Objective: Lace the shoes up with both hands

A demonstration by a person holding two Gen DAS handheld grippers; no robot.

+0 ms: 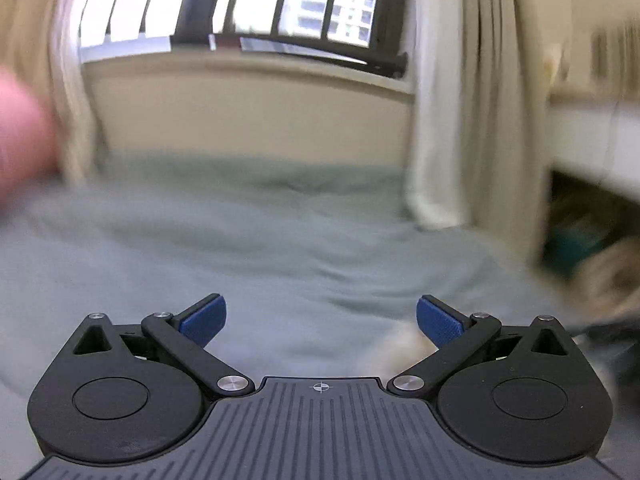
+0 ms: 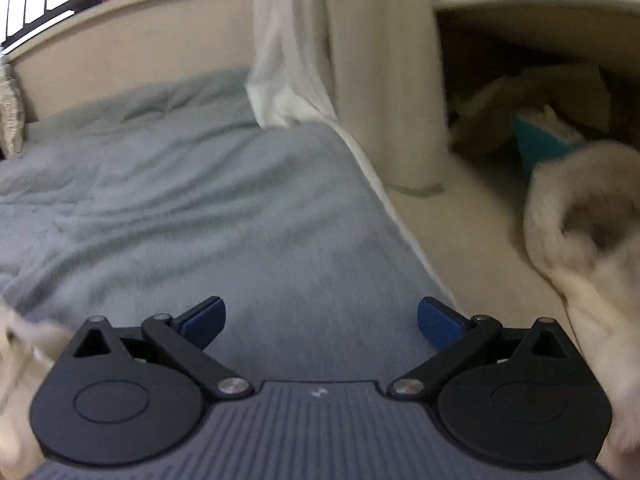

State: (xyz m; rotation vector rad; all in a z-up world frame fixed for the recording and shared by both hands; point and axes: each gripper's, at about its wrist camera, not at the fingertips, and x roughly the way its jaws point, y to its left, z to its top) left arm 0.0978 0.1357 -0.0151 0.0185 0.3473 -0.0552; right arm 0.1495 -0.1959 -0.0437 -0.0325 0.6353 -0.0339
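Since both wrist views are smeared with blur, a lot here is hard to pin down. No shoe or lace is clearly visible in either one, so I can't say where the shoe sits. The landmark is the grey-green blanket (image 1: 256,240) spread over the bed, and everything else sits around it.

In the left view there's a pale blurry patch (image 1: 404,344) on the blanket just behind the right-hand blue pad; too soft to name. A pink blob (image 1: 20,136) at the blanket's left edge is cut off by the frame. Beyond the blanket's far side is a barred window (image 1: 256,0), and a cream curtain (image 1: 460,100) hangs at its far right corner.

In the right view a fluffy cream thing (image 2: 580,220) lies right of the blanket (image 2: 200,200), partly out of frame, and another pale fuzzy bit (image 2: 16,344) is cropped at the lower left.

The left gripper (image 1: 321,320) is spread wide over the blanket, nothing between its pads. The right gripper (image 2: 321,320) is just as wide apart, also gripping nothing.
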